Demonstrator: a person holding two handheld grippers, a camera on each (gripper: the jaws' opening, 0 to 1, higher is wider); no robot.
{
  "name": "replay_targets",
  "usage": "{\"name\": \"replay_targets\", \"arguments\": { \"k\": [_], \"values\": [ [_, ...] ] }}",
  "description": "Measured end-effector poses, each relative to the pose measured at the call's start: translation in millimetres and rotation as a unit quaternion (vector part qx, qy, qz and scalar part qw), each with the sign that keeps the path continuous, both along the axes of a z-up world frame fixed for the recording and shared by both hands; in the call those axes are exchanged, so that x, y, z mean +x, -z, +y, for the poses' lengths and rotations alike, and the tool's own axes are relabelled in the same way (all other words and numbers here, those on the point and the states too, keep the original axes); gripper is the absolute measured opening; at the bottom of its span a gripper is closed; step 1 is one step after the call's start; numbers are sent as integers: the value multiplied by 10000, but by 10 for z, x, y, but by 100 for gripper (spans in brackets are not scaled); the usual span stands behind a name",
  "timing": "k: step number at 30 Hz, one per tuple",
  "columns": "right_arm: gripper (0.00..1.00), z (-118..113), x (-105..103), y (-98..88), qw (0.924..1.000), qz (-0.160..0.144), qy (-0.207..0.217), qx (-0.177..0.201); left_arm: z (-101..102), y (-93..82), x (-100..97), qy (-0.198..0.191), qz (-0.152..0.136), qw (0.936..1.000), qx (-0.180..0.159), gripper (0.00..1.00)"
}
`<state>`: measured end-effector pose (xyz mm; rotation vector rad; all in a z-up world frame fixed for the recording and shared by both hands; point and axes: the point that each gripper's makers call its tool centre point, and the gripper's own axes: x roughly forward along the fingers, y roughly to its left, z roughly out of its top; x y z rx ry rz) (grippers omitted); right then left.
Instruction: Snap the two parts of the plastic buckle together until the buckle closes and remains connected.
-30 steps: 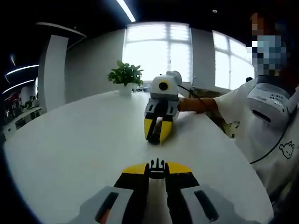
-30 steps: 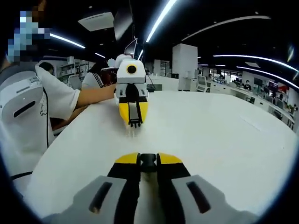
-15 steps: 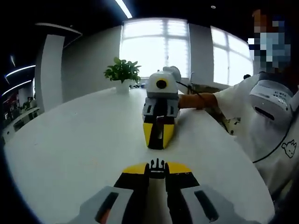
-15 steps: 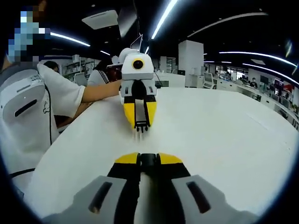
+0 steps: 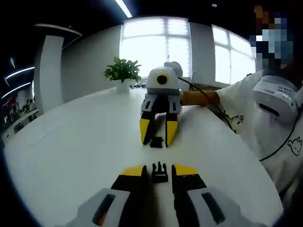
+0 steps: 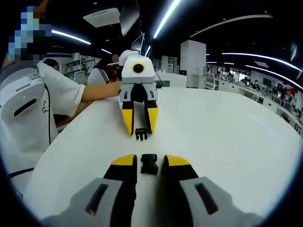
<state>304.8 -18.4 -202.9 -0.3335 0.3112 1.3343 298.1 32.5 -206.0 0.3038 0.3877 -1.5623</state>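
Note:
Two black buckle halves lie a short way apart on the white table (image 5: 71, 142). The pronged half (image 5: 159, 172) rests between the yellow tips of my left gripper (image 5: 159, 170), which is open and not touching it. Facing it, my right gripper (image 5: 156, 140) is open around the socket half (image 5: 155, 142). In the right gripper view the socket half (image 6: 149, 164) lies loose between the spread tips of the right gripper (image 6: 150, 161). Beyond it, the pronged half (image 6: 141, 135) sits at the tips of the open left gripper (image 6: 139, 130).
A person in a white shirt (image 5: 265, 109) stands at the table's edge, holding both grippers. A potted plant (image 5: 124, 73) stands at the far side under bright windows. The table's curved edge (image 6: 57, 151) runs close beside the person.
Both grippers went from shut on their buckle halves to open. The two halves now lie loose on the table, and the grippers stand closer together than a second ago.

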Motion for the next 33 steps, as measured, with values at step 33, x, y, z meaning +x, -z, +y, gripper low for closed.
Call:
{"name": "replay_targets", "arguments": {
  "k": [33],
  "values": [
    [12, -37, -25, -26, 9993, 161, 150, 292, 54, -44, 84, -362, 10, 9992, -169, 12]
  ]
}}
